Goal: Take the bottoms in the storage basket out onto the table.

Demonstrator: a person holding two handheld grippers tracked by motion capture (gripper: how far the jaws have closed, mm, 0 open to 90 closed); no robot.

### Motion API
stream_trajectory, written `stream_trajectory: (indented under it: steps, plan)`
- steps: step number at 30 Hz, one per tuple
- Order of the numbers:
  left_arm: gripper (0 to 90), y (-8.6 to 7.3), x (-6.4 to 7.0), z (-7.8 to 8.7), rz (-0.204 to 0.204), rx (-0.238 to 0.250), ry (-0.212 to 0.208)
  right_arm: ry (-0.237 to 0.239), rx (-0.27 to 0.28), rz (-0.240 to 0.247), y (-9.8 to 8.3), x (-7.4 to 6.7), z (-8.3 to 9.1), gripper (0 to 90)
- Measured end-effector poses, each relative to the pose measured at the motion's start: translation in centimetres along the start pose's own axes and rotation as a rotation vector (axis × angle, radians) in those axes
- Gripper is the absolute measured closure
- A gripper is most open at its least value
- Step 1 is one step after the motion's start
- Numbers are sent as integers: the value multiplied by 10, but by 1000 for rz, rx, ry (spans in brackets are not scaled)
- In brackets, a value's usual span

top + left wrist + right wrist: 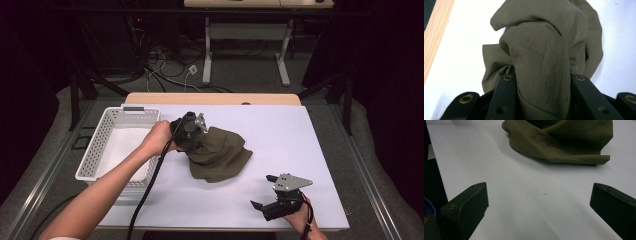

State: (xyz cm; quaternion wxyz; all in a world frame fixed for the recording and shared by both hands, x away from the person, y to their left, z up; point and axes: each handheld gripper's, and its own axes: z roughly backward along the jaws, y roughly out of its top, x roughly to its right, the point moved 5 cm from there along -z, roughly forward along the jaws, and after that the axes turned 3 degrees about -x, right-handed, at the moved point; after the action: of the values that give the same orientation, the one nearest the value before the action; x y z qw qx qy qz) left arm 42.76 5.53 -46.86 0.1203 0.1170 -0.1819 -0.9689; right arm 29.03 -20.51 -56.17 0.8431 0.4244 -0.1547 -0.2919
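An olive-green cloth (220,155) lies crumpled in a heap in the middle of the white table top (285,130). My left gripper (193,142) is at the heap's upper left, shut on a thick fold of it. In the left gripper view that fold of cloth (541,55) bulges up between the two black jaws of the left gripper (543,78), and the rest of the cloth hangs to the table beyond. My right gripper (263,191) rests near the table's front right, open and holding nothing. In the right gripper view the cloth (564,140) lies well beyond the right gripper (539,197).
A white perforated basket (95,155) stands at the table's left edge, right beside the left hand. A black cable (150,185) trails from the left gripper toward the front edge. A wooden strip (212,98) borders the far side. Bare table surface lies to the right of the cloth.
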Motion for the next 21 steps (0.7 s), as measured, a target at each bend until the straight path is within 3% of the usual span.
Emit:
stream_trajectory:
  steps: [9,21]
  plan:
    - [681,-7,11,-11,60,61,-11,-1,-6,1,0,0,-1,12]
    - [657,-17,32,-32,98,127,-56,-6,-14,-7,0,1,-1,12]
